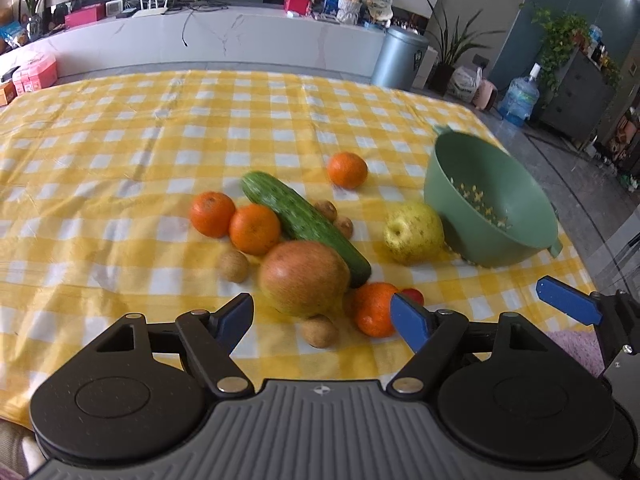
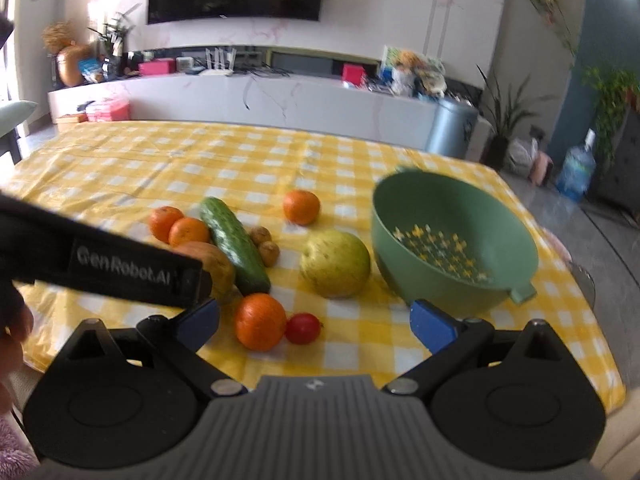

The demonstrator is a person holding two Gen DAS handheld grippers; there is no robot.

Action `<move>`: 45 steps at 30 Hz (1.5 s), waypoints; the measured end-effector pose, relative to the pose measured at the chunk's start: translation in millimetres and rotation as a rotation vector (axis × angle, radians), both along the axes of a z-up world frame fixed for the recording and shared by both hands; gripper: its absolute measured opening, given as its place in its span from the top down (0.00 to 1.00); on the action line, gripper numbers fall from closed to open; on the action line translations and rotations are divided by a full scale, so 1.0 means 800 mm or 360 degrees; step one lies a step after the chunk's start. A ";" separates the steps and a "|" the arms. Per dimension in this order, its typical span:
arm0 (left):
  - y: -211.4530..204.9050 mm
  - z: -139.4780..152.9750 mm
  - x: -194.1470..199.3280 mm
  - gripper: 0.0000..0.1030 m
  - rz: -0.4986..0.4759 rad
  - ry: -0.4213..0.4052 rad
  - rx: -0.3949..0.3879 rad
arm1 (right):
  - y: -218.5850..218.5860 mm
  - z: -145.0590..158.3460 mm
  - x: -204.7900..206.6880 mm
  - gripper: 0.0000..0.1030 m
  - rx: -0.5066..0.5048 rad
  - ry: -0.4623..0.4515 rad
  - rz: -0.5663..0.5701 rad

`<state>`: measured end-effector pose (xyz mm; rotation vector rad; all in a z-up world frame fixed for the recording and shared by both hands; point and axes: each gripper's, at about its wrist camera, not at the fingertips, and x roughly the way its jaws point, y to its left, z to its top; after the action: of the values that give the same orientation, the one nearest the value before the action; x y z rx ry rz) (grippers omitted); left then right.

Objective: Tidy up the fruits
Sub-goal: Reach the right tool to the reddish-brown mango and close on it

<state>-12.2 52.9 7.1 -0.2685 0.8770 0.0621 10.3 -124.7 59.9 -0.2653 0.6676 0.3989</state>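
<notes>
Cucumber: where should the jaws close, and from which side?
Across the middle of the cucumber, coming from above with the jaws spanning its narrow width. It lies flat and long, running diagonally away from the cameras. Mid-body looks thin enough for the open right gripper. Watch the near end: the large reddish fruit touches it, and two small brown fruits sit close on its right.

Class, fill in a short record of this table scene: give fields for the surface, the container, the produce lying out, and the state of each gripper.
surface: yellow checked tablecloth
container: green colander, tilted, no fruit inside
oranges: four, one nearest the right gripper
cucumber: cucumber lying diagonally, its end against the pomegranate
yellow apple: yellow apple beside the colander
cherry tomato: cherry tomato touching the near orange
small brown fruits: several around the cucumber
left gripper: left gripper open, holding nothing
right gripper: right gripper open, holding nothing
</notes>
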 end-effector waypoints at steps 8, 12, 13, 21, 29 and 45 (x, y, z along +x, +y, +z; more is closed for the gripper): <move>0.057 0.004 -0.012 0.11 0.0024 -0.0089 0.0073 | 0.018 -0.001 0.004 0.35 0.0010 0.0023 0.0108; 0.071 -0.014 -0.004 0.11 0.0003 -0.0022 0.0061 | 0.026 -0.005 0.006 0.49 -0.0020 0.0068 0.0190; 0.073 -0.019 -0.003 0.11 -0.0004 -0.0009 0.0062 | 0.027 -0.006 0.007 0.52 -0.0022 0.0085 0.0204; 0.073 -0.040 0.005 0.11 -0.0112 0.0037 0.0079 | 0.035 -0.018 0.027 0.53 -0.0001 0.0214 0.0211; 0.091 -0.046 0.009 0.11 -0.0035 0.0075 0.0000 | 0.048 -0.020 0.038 0.35 0.0085 0.0240 0.0297; 0.136 -0.065 0.016 0.11 0.0306 0.0192 0.0025 | 0.115 -0.047 0.082 0.23 -0.0068 0.0382 0.0449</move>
<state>0.6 161.4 -44.6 -0.3365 0.9680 0.2663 75.8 -32.7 22.6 -0.3575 0.8781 0.6945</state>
